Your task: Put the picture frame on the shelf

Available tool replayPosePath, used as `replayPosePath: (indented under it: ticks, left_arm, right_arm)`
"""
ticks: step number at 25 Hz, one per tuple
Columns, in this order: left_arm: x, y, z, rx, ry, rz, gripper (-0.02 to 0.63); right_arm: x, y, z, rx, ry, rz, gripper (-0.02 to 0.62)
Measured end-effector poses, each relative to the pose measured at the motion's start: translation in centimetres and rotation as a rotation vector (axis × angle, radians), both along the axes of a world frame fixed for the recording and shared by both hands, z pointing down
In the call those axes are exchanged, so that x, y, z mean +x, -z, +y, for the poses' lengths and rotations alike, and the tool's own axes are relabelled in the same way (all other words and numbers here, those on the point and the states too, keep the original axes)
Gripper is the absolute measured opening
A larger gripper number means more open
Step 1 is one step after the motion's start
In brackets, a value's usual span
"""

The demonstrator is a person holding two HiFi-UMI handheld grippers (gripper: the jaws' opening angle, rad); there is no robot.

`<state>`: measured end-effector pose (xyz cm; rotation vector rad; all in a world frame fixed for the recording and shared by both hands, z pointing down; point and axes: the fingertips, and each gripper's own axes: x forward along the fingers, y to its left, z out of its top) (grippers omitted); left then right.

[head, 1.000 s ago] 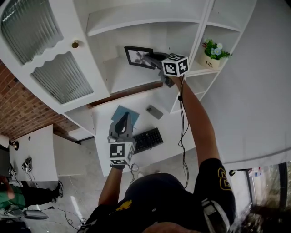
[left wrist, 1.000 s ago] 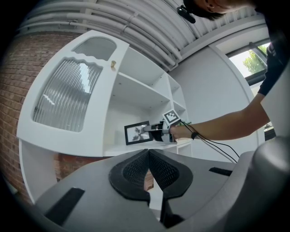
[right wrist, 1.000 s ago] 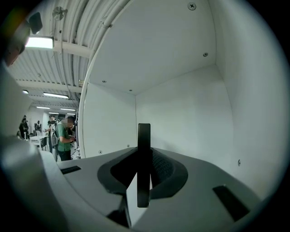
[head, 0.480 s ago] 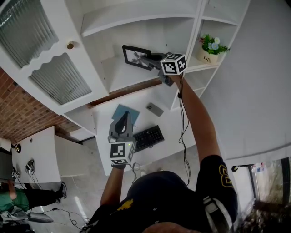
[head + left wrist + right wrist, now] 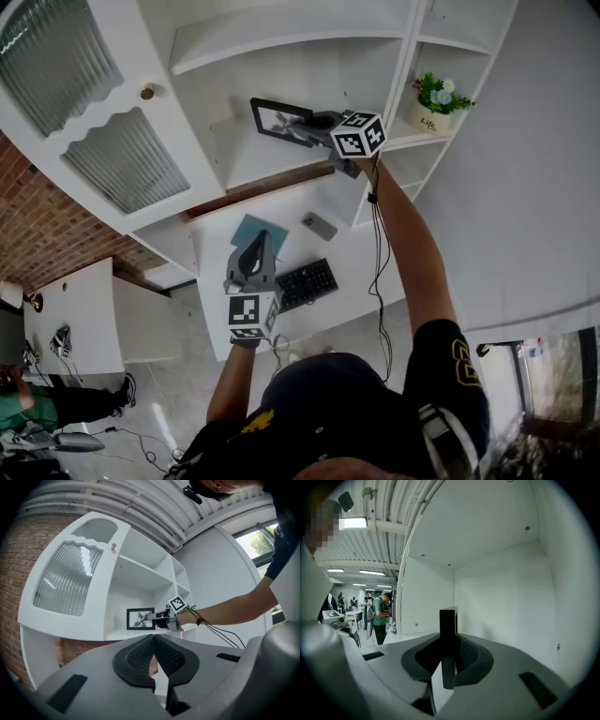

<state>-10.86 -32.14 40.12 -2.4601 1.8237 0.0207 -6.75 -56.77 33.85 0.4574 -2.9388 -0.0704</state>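
The black picture frame (image 5: 277,121) holds a black-and-white print and stands upright in the white cabinet's middle bay, just over its shelf board (image 5: 251,161). Whether it touches the board I cannot tell. My right gripper (image 5: 307,123) is shut on the frame's right edge. In the right gripper view the frame (image 5: 448,618) shows edge-on between the pads of the right gripper (image 5: 449,660). My left gripper (image 5: 253,253) hangs lower, over the desk, shut and empty. The left gripper view shows the shut left gripper (image 5: 153,644), with the frame (image 5: 140,618) and shelf board (image 5: 133,634) beyond it.
The cabinet's ribbed-glass door (image 5: 98,122) stands open at the left. A potted plant (image 5: 438,103) sits in the right bay. On the desk below lie a keyboard (image 5: 305,286), a phone (image 5: 319,228) and a blue pad (image 5: 246,232). People (image 5: 378,616) stand far behind.
My right gripper has sunk a little with the frame towards the shelf board. The left gripper has stayed in place.
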Motion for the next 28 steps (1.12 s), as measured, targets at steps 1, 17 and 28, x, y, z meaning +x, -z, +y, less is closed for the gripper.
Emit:
replayPosePath:
  ticks: [1,17,28]
  left_arm:
    - [0.0,0.0,0.0,0.0,-0.001,0.0,0.018]
    - [0.5,-0.1,0.4,0.0,-0.004,0.003,0.018]
    - [0.6,-0.1,0.5,0.001,-0.006,0.004,0.018]
  right_arm:
    - [0.0,-0.1,0.0,0.01,-0.003,0.007,0.041]
    - [1.2,0.0,-1.2,0.039,-0.106,-0.003,0.044]
    - [2.6,0.5,-2.3,0.045,-0.193,-0.044,0.067]
